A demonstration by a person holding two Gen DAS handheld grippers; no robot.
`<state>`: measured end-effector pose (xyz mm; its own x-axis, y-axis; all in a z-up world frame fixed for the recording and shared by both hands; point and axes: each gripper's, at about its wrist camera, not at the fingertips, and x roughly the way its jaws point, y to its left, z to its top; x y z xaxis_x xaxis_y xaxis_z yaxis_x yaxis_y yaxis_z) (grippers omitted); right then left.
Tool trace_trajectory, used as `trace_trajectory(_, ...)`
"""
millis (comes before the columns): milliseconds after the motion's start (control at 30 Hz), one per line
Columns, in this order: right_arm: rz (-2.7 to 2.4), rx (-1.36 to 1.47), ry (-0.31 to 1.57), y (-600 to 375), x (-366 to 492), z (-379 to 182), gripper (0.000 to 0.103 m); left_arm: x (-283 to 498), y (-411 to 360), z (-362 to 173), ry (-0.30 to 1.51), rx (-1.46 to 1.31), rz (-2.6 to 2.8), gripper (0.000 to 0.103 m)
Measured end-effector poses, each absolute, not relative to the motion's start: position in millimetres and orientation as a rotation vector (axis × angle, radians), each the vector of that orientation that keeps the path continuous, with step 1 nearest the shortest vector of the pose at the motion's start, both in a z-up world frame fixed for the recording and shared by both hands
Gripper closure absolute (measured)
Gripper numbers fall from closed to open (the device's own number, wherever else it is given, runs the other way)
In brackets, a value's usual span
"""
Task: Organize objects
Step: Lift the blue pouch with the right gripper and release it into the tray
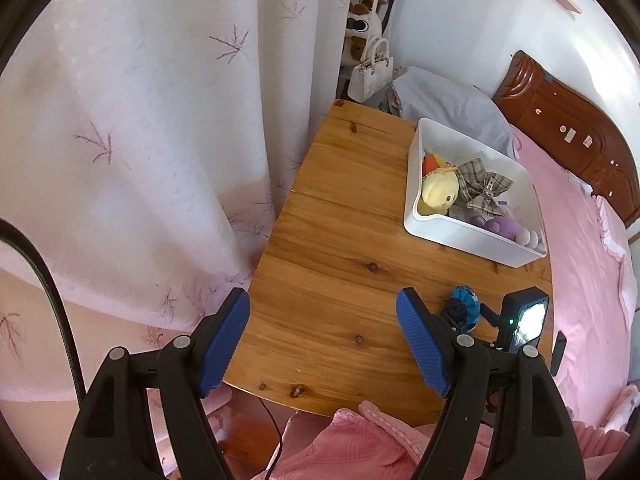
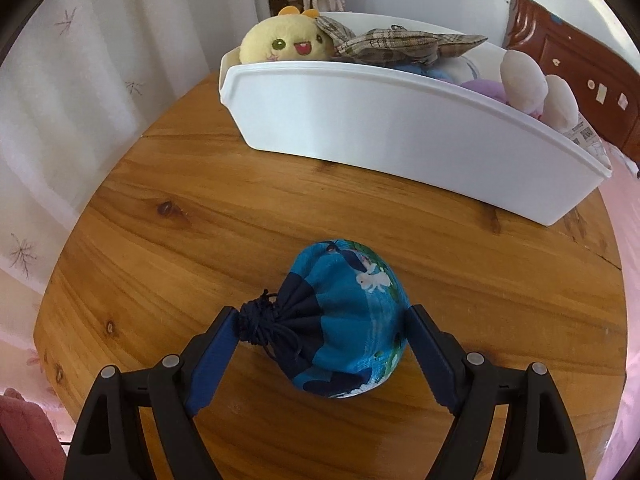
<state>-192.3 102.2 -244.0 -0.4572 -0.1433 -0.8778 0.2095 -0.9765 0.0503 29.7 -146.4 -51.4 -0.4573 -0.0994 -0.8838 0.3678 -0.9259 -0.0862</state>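
Observation:
A blue drawstring pouch point(image 2: 344, 320) lies on the wooden table point(image 2: 168, 248), between the pads of my right gripper point(image 2: 320, 316). The jaws are wide and the pads sit at the pouch's two sides; I cannot tell if they press it. The pouch also shows in the left wrist view point(image 1: 464, 306), with the right gripper's body point(image 1: 524, 320) beside it. A white bin point(image 2: 360, 128) stands beyond the pouch, holding a yellow plush point(image 2: 284, 42), a plaid cloth point(image 2: 396, 46) and other soft toys. My left gripper point(image 1: 324, 308) is open and empty above the table's near edge.
A pale patterned curtain point(image 1: 140, 120) hangs along the table's left side. A bed with pink sheets point(image 1: 580, 260) and a dark wooden headboard point(image 1: 568, 128) lies to the right. Pink cloth point(image 1: 360, 440) lies below the near edge. A white handbag point(image 1: 370, 72) hangs at the back.

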Motion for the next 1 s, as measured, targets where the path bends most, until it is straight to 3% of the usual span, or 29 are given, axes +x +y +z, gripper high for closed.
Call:
trace_trajectory(633,-2.535,1.575,0.002,94,-191,-241,0.031,41,-149,-53,0.354,1.513,-2.538,0.024)
trace_trajectory(1000,-2.577,1.582,0.017,112,-177,-221,0.032,42,-142,-53,0.413,1.530,-2.582,0.024)
